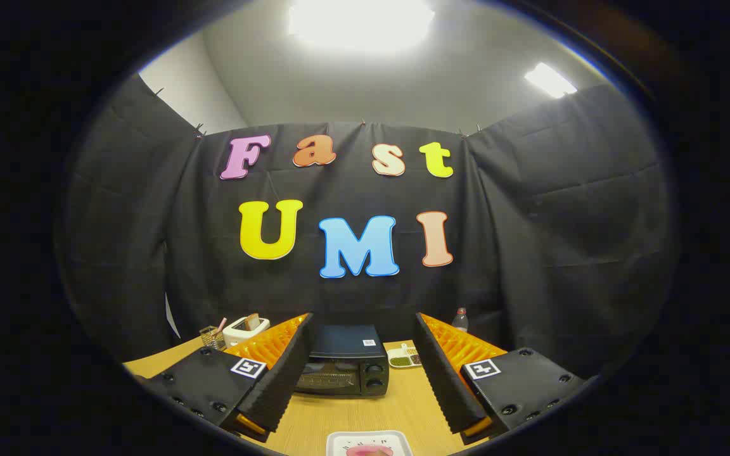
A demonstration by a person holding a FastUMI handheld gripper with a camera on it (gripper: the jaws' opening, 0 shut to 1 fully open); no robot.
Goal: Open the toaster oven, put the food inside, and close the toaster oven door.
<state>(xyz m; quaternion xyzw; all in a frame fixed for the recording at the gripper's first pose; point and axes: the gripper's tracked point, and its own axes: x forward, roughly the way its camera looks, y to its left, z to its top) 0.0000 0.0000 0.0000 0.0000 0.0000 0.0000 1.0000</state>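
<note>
Taking the black box-shaped toaster oven [346, 361] on the light wooden table [403, 405] as landmark: to its left stand a wire-mesh pen cup [212, 337] and a white pop-up toaster [245, 329] — no writing on either can be read. The oven's door is closed, and a small white sticker on its top is too small to read. The gripper [365, 373] hovers level with its fingers spread wide, gripping nothing; the oven sits beyond and between them. Nearer than the oven, between the fingers, lies a white square plate [369, 442] with pink food [368, 450]. Right of the oven sit a small white divided dish [404, 357] and a clear bottle [460, 320].

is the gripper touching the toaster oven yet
Apart. In the gripper view the gripper is open, its fingers spread wide, with bare table showing between them and the toaster oven beyond.
</note>
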